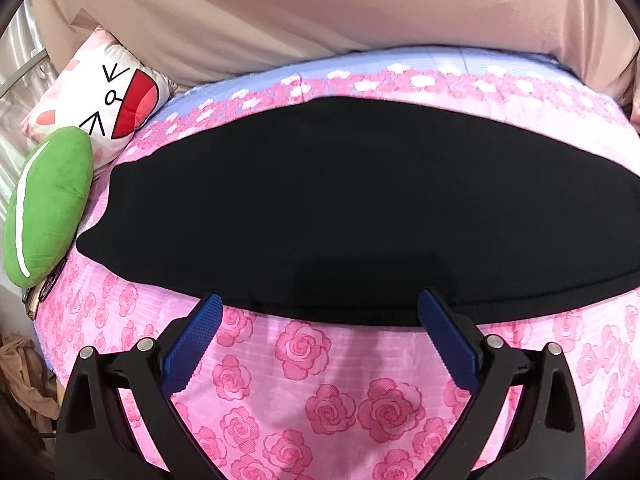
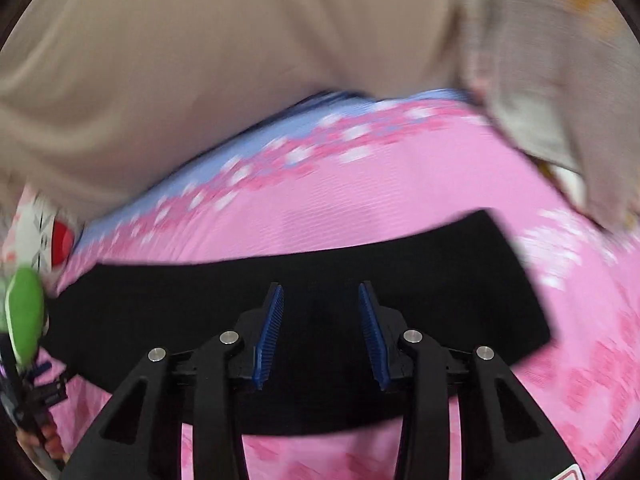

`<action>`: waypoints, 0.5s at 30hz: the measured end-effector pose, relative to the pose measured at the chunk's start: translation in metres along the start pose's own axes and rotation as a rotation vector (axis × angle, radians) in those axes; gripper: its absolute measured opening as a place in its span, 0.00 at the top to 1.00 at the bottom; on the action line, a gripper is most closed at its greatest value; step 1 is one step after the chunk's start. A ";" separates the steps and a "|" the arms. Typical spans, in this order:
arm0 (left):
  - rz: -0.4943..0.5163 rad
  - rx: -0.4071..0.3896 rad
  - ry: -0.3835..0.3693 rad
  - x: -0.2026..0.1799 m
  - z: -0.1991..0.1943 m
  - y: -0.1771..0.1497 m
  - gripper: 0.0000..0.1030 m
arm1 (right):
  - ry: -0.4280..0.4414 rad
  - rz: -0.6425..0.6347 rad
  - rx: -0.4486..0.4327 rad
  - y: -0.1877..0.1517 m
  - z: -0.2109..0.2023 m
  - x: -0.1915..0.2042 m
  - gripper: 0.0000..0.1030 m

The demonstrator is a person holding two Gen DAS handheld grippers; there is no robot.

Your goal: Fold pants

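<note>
Black pants point(image 1: 320, 208) lie flat across a bed with a pink rose-print cover point(image 1: 320, 392). In the left wrist view my left gripper point(image 1: 320, 304) is open wide, its blue pads at the pants' near edge, holding nothing. In the blurred right wrist view the pants point(image 2: 460, 280) stretch from left to right, with a squared end at the right. My right gripper point(image 2: 321, 292) is open above the pants' middle, with nothing between the pads.
A green plush cushion point(image 1: 48, 208) and a white cartoon-face pillow point(image 1: 116, 96) sit at the bed's left end. Beige curtain or fabric point(image 1: 320, 12) hangs behind the bed. A pale patterned cloth point(image 2: 560, 92) hangs at the right. The cover's blue band point(image 1: 360, 64) marks the far edge.
</note>
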State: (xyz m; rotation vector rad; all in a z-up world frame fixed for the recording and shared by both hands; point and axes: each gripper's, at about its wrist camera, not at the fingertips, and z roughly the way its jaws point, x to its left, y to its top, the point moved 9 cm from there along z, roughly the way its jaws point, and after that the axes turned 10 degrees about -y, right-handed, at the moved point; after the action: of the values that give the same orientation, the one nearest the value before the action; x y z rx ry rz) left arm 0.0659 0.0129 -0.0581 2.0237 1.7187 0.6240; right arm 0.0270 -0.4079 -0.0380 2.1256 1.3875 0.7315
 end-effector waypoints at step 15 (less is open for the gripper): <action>-0.077 0.041 -0.046 0.038 0.012 -0.011 0.07 | 0.044 -0.134 0.070 -0.071 -0.009 0.087 0.65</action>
State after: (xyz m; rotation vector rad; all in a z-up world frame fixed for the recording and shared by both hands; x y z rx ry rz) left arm 0.0699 0.0519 -0.0714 1.9726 1.7870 0.5180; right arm 0.0035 -0.3013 -0.0639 2.0568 1.5832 0.6904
